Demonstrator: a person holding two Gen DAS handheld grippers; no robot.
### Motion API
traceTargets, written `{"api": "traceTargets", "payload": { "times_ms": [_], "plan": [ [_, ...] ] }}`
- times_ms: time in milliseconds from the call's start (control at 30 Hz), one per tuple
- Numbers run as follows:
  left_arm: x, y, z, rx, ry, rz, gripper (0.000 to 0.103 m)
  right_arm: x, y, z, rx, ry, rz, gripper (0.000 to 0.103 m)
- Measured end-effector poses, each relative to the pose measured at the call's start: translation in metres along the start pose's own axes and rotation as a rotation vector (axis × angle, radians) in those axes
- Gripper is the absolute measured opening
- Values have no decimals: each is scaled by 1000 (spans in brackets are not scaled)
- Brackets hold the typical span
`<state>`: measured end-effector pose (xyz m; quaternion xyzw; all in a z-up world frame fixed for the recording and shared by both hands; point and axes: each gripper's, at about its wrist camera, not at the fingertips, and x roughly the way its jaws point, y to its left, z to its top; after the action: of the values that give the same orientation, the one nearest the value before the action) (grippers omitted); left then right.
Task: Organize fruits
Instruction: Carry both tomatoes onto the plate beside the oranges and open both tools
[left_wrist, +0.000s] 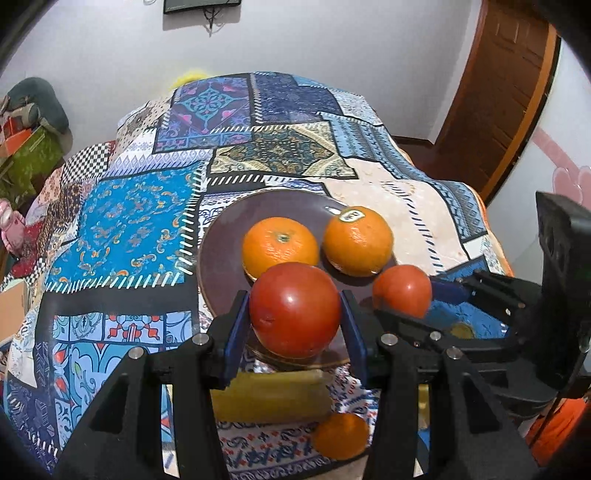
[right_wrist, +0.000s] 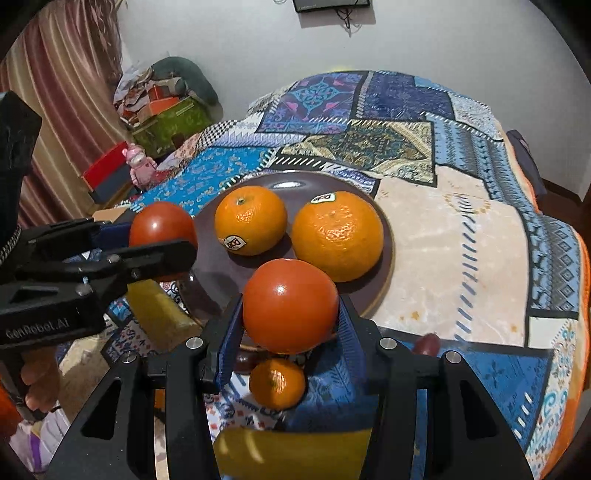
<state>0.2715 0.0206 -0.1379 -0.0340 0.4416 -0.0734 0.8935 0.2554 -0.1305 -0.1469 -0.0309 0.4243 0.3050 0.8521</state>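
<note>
Left claw (left_wrist: 295, 314) clamped on one tomato (left_wrist: 294, 309), right claw (right_wrist: 290, 314) clamped on another tomato (right_wrist: 290, 305), both held over near rim of plate (right_wrist: 384, 266), two oranges (right_wrist: 338, 234) on plate, small orange (right_wrist: 277, 384) and banana (left_wrist: 269, 397) on patchwork cloth (left_wrist: 129, 229) below.

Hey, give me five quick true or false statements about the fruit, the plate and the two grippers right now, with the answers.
1. The left gripper holds a tomato. True.
2. The right gripper is empty. False: it grips another tomato.
3. Two oranges lie on the brown plate. True.
4. Neither orange has a sticker. False: stickers show on both.
5. A small orange lies on the patchwork cloth, off the plate. True.
</note>
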Motion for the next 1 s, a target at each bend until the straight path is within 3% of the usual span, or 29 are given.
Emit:
{"api": "traceTargets", "payload": {
  "times_ms": [567,1000],
  "plan": [
    [32,-2,-2,7,50,-32,48,28,5,3,-64,64,-12,46],
    [40,-3,-3,-13,75,-65,51,23,2,4,-66,36,-15,49]
  ]
}}
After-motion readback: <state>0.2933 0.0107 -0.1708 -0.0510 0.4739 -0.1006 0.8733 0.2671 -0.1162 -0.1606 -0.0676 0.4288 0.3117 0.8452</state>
